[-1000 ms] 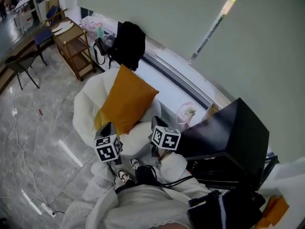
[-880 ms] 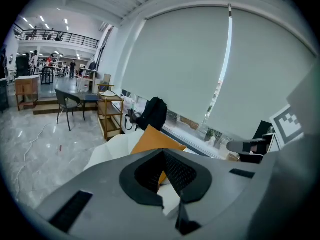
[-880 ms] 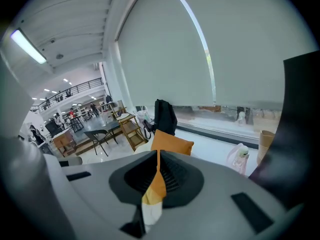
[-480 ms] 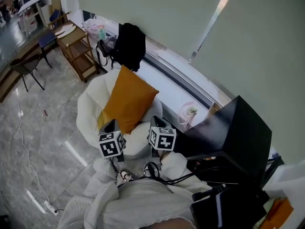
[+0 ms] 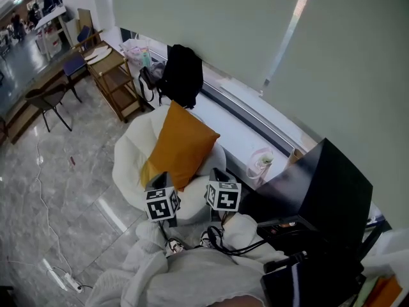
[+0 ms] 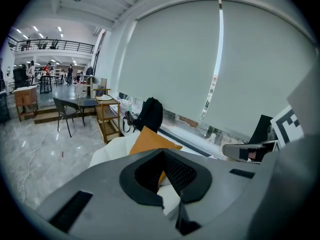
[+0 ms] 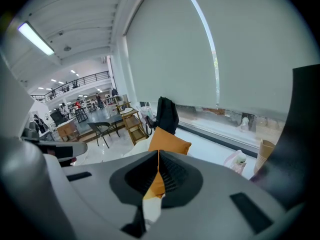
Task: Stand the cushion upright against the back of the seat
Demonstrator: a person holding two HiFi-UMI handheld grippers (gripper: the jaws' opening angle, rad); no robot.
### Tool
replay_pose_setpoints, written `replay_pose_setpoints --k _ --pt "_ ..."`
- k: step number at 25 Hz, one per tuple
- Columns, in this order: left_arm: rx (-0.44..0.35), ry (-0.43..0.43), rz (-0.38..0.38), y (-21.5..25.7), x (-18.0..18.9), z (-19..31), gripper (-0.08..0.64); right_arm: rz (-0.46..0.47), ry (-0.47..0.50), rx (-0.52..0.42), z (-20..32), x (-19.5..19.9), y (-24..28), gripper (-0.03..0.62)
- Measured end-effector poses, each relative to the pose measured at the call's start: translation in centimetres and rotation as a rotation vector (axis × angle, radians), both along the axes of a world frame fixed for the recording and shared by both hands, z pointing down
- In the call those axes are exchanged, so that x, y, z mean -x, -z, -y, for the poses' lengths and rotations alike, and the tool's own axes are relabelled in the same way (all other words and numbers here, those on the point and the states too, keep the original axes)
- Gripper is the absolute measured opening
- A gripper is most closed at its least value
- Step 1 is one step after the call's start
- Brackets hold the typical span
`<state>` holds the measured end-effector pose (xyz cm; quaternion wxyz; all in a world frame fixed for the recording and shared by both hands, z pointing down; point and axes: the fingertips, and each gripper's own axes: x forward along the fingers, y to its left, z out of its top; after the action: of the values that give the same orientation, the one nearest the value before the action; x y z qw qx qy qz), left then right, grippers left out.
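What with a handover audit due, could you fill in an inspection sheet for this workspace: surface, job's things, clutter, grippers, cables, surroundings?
Surface: glossy grey floor, nothing spilled that can be seen.
Job's things: orange cushion stands on the white seat, leaning towards its back.
Clutter: black backpack and plastic bag on the window ledge.
Grippers: left gripper and right gripper both shut, empty, short of the cushion.
Cables: black cables hang in front of the person; white power strip lies on the floor.
Surroundings: drawn blinds, wooden shelf cart, black chair.
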<state>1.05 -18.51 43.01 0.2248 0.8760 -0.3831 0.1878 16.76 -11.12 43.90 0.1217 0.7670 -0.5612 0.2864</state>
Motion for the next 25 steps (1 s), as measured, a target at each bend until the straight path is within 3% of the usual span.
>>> replay_pose_setpoints --k 4,25 --pt "-0.007 0.005 0.006 0.19 -0.21 0.00 -0.003 -0.037 0.037 0.005 0.37 0.06 0.35 0.061" --pt "-0.010 0.016 0.010 0.05 -0.58 -0.42 -0.003 -0.023 0.050 -0.005 0.36 -0.21 0.37 0.061"
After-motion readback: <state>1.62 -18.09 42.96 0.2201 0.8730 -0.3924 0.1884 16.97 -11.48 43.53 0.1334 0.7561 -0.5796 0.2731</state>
